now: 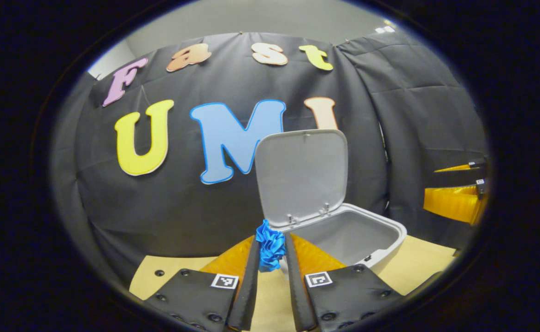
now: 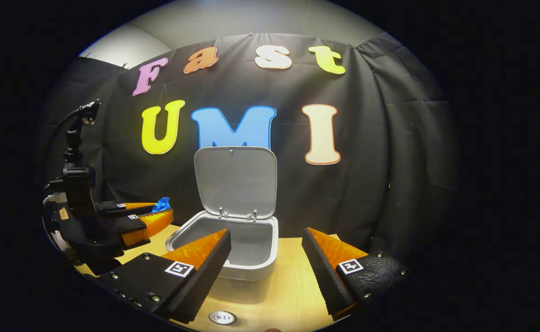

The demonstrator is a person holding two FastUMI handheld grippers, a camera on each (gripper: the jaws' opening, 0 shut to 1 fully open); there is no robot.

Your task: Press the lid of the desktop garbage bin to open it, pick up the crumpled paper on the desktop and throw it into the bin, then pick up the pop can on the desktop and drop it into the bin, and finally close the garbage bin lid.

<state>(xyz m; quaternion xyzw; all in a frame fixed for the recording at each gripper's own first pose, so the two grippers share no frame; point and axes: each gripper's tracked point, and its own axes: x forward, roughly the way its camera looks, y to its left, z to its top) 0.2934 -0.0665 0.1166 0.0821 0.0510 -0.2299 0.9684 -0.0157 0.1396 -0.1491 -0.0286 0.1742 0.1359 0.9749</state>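
Lid (image 1: pixel 301 173) already up, standing nearly upright behind the open bin (image 1: pixel 353 235); first step judged done. Crumpled paper (image 1: pixel 270 244), blue, pinched between both fingers of the left claw (image 1: pixel 271 251), jaws narrow and pressing on it from either side. Paper lifted off the counter (image 1: pixel 417 265), carried just short of the bin's near rim, bin mouth ahead and to the right of the fingertips. Same claw (image 2: pixel 152 213) seen from the right gripper view off to the left, blue scrap (image 2: pixel 161 204) at its tips, level with the bin's (image 2: pixel 233 249) left edge and not yet over the opening. Second step therefore under way: pickup made, drop not yet made.

Right claw (image 2: pixel 265 251) wide open, holding nothing, hovering low over the counter (image 2: pixel 288 295) with the bin straight ahead between its fingers. Lid (image 2: pixel 235 182) upright beyond it.

Small round disc (image 2: pixel 222 317) lying on the counter below the right claw, possibly the top of the pop can, too small and cropped to tell. Left to do, as judged: paper released into the bin, can picked up and dropped in, lid pressed down shut.
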